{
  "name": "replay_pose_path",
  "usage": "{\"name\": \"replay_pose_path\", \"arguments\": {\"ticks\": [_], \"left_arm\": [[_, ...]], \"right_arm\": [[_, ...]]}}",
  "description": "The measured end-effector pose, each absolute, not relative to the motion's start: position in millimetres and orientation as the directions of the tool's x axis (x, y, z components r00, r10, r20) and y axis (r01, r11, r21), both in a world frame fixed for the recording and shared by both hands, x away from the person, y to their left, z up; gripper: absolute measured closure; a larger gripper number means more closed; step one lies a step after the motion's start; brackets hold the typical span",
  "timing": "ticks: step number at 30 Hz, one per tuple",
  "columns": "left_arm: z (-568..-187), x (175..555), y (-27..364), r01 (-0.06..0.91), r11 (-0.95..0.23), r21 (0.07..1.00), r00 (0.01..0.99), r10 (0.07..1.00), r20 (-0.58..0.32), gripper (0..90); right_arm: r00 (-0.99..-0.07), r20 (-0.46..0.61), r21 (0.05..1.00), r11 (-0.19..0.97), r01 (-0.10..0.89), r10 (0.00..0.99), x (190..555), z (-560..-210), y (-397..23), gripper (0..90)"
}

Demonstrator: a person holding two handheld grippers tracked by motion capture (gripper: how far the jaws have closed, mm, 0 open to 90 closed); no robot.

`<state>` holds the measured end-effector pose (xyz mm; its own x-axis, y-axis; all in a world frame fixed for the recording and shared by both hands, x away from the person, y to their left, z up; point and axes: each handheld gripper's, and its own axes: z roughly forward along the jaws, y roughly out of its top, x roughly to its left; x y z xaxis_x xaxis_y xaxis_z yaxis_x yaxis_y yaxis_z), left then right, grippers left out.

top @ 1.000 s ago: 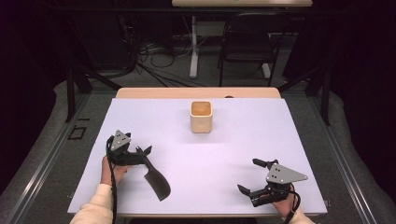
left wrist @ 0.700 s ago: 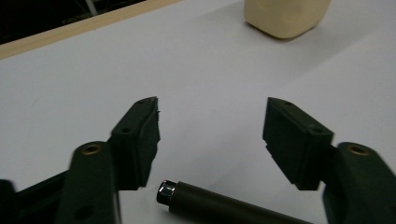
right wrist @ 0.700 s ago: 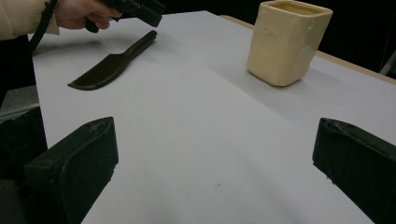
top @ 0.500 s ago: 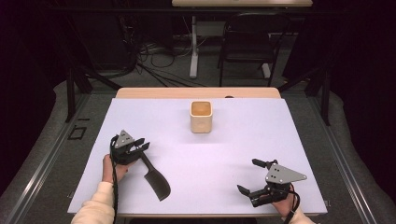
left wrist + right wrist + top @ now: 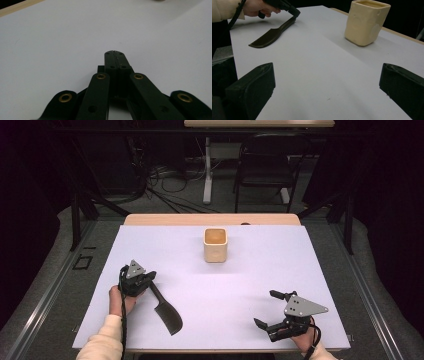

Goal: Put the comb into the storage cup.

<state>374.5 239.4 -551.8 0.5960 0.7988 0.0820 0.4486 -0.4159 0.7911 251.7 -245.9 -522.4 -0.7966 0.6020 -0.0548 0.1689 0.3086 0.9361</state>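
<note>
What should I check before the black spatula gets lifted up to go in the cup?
1. Left gripper shut on the spatula handle: ok, jaws pressed together.
2. Blade flat on the table: ok.
3. Cup upright, open top: ok.
4. Anything inside the cup: cannot tell.
5. Path from spatula to cup bare: ok.
6. Right gripper open and well away: ok.

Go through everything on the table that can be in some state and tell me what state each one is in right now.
Left hand-held gripper: jaws shut, at the handle end of the black knife.
Right hand-held gripper: jaws wide open, empty, low over the table.
Black knife: lying flat on the table, blade pointing toward the person.
Beige cup: upright, open at the top, standing alone; contents cannot be told.
</note>
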Motion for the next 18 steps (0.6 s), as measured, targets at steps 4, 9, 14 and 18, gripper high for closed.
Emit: {"name": "replay_pose_path", "arguments": {"ticks": [4, 9, 14, 18], "left_arm": [[-554.6, 378.3, 240.1, 0.451, -0.43, 0.782, 0.591, 0.801, 0.1, 89.9], [-556.3, 379.5, 240.9, 0.462, -0.435, 0.773, 0.589, 0.802, 0.099, 89.8], [-556.7, 379.8, 242.1, 0.467, -0.448, 0.762, 0.589, 0.8, 0.11, 89.8], [-558.2, 380.6, 243.3, 0.471, -0.462, 0.751, 0.593, 0.797, 0.118, 89.8]], "right_arm": [[-0.797, -0.055, 0.936, 0.309, 0.168, 0.601, 251.8, -522.4, -245.9, 0.1], [-0.797, -0.055, 0.936, 0.309, 0.168, 0.602, 251.8, -522.3, -246.2, 0.1], [-0.797, -0.055, 0.936, 0.309, 0.168, 0.601, 251.6, -522.3, -246.1, 0.1], [-0.798, -0.056, 0.936, 0.309, 0.167, 0.6, 251.5, -522.2, -246.0, 0.1]]}}
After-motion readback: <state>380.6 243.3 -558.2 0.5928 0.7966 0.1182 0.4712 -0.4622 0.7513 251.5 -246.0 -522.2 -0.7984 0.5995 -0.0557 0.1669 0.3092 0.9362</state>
